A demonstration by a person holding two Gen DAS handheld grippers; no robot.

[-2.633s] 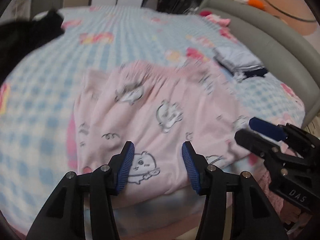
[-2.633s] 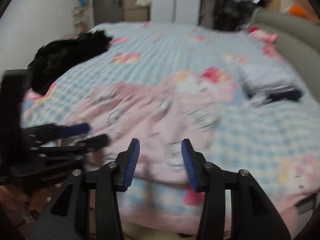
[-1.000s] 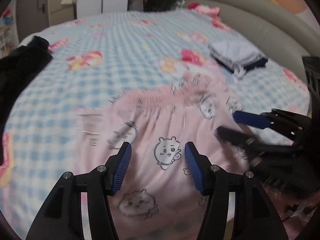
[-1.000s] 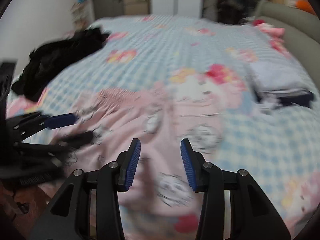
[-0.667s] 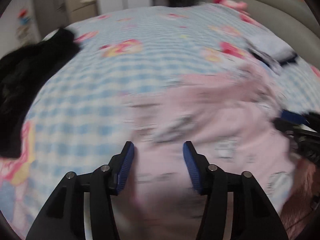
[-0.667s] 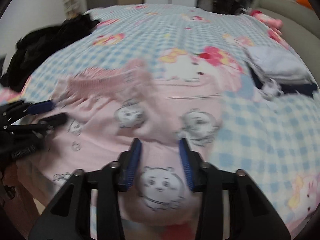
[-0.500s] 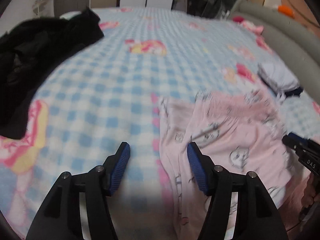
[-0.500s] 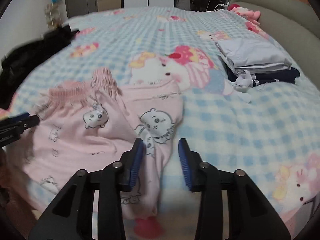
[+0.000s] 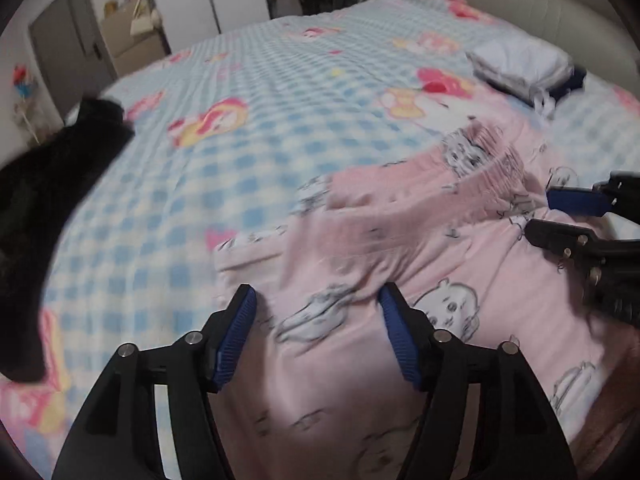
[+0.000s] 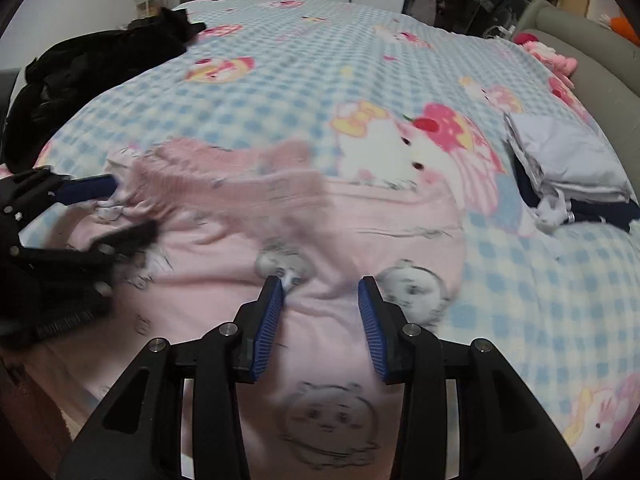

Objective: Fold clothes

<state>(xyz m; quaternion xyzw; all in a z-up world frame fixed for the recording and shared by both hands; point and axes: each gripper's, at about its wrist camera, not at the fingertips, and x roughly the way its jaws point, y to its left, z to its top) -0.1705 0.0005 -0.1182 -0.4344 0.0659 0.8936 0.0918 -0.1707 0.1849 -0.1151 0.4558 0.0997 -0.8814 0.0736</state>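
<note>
Checked bedspread [image 9: 248, 92] carried pink pajama pants [image 9: 400, 240] at near edge, spread for folding. Left gripper [image 9: 314, 332] wide, just opening, empty above cloth.
Right view: right gripper [image 10: 320, 312] narrower, gripped nothing; folded pile [image 10: 568, 160] aside.

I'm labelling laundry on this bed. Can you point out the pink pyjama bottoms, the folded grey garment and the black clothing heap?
pink pyjama bottoms [image 10: 328, 320], right wrist view, on the flat fabric between the fingers.
folded grey garment [image 10: 568, 160], right wrist view, on its top face.
black clothing heap [image 10: 92, 64], right wrist view, on its middle.
</note>
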